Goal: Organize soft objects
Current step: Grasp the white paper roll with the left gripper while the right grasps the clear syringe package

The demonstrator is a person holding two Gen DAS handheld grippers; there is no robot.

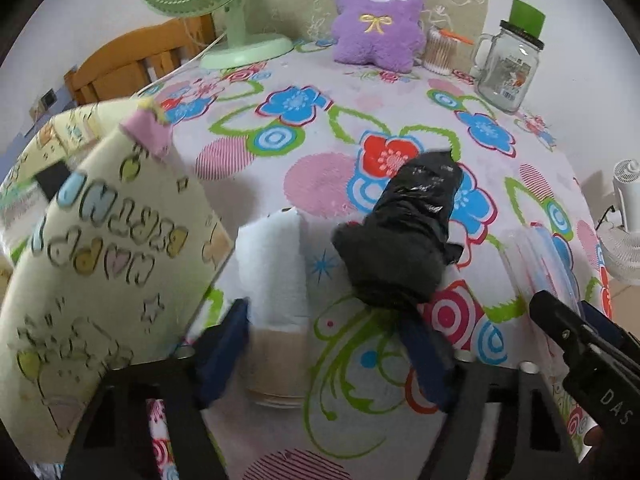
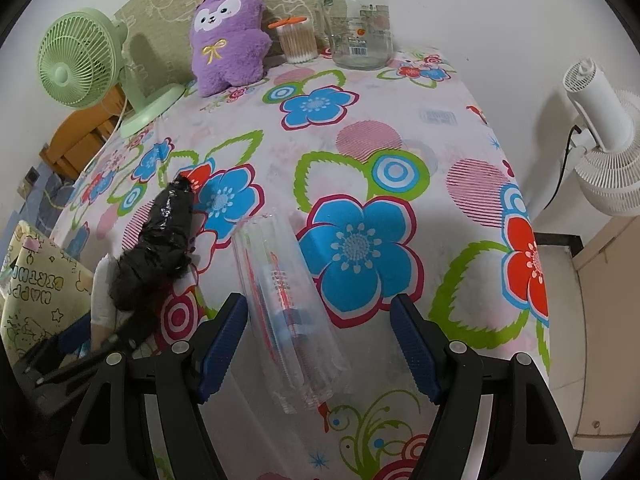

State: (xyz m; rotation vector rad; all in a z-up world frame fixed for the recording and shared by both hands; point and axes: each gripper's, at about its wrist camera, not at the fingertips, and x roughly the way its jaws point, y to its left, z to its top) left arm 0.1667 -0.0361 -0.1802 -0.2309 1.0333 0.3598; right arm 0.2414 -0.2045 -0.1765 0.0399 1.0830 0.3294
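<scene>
A black plastic-wrapped bundle (image 1: 408,236) lies on the floral tablecloth (image 1: 320,136); it also shows in the right wrist view (image 2: 160,240). A white soft roll on a paper cup stack (image 1: 276,276) sits between the fingers of my open left gripper (image 1: 324,352). A clear plastic sleeve of cups (image 2: 288,312) lies between the fingers of my open right gripper (image 2: 320,344). A purple plush toy (image 1: 378,16) stands at the table's back; the right wrist view shows it too (image 2: 228,36).
A yellow "Happy Birthday" bag (image 1: 92,248) stands at the left. A green fan (image 1: 200,4), a cotton swab jar (image 1: 438,50) and a glass mason jar (image 1: 508,68) stand at the back. A white fan (image 2: 604,140) stands off the table's right edge.
</scene>
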